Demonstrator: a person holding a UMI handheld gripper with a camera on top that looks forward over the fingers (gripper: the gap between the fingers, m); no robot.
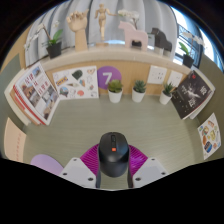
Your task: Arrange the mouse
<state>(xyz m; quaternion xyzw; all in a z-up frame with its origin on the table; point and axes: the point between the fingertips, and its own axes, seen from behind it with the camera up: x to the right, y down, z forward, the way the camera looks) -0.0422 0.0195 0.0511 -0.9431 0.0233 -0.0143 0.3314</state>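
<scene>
A black computer mouse (114, 157) with an orange mark behind its wheel sits between my two fingers. The magenta pads (92, 158) press against both of its sides. My gripper (114, 170) is shut on the mouse and holds it above a pale green table (120, 118). The mouse's rear end is hidden below the fingers.
Three small potted plants (139, 91) stand in a row ahead, beside a purple card (108, 78). Open magazines lie at the left (36, 92) and right (192, 94). Wooden figures (100, 20) and more plants stand on a shelf behind. A lilac pad (45, 161) lies left of the fingers.
</scene>
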